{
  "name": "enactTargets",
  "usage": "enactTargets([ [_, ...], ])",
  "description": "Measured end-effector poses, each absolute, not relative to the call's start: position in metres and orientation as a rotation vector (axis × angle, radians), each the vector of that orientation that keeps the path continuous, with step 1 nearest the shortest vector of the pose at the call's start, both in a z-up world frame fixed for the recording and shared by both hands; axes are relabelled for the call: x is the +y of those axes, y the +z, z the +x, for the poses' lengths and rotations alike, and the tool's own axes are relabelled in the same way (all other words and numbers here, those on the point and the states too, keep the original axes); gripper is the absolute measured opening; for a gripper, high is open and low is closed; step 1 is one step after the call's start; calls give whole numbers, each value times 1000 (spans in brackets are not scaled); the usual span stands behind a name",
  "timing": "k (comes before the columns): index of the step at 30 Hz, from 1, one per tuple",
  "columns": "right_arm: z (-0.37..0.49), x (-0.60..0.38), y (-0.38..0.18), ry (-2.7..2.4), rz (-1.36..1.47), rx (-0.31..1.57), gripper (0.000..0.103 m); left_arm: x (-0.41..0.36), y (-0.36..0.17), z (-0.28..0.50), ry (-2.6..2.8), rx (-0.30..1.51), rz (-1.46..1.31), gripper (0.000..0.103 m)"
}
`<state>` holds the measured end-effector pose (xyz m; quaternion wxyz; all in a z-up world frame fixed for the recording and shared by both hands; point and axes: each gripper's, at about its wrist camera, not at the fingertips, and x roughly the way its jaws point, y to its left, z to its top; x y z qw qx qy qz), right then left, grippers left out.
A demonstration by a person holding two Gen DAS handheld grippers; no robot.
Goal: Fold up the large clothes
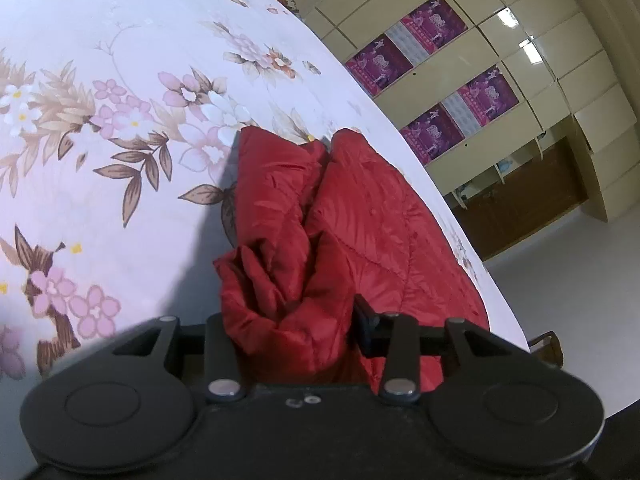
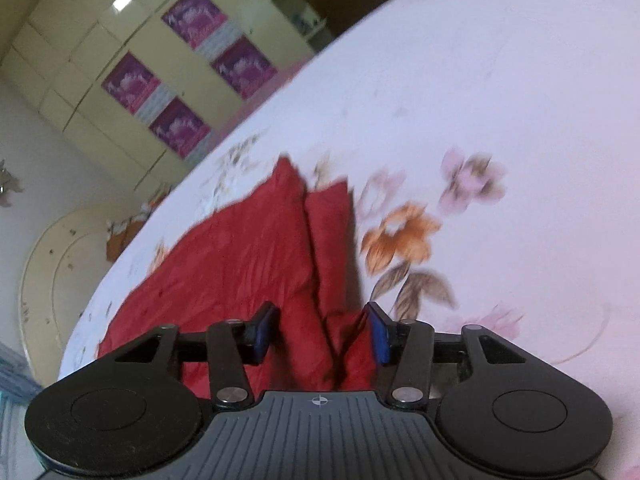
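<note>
Red jacket (image 1: 340, 216) fills left hand-held gripper (image 1: 296, 320).

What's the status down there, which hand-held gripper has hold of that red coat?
Left hand-held gripper bunching red coat fabric between its fingers. Right hand-held gripper open, straddling a fold. Coat on floral bedsheet. Nothing in the way.

Bright, even room light, ceiling lamps glaring off the glossy cabinets (image 1: 520, 40), fisheye bending the edges, and the right wrist view smeared by motion blur.
</note>
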<state>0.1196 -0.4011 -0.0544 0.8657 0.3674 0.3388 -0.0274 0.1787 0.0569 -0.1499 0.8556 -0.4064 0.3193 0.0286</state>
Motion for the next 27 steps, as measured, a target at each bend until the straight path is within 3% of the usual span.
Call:
enactTargets([
  [1,117,-401,-50,-55,752,694,30,56,-150,179,62,669,-853,40],
  [2,114,-399,-46,-52,723,679,20,57,-151,179,62,667,-854,40],
  [3,113,-395,-42,-55,699,673,17,57,-152,179,63,666,-855,40],
  [11,135,-343,-27,67,547,694,17,55,-150,177,68,663,-838,25],
  [20,137,-358,-2,-295,422,496,17,56,-150,173,55,670,-841,24],
  [27,164,-275,-29,174,452,702,17,56,-151,174,68,670,-853,24],
])
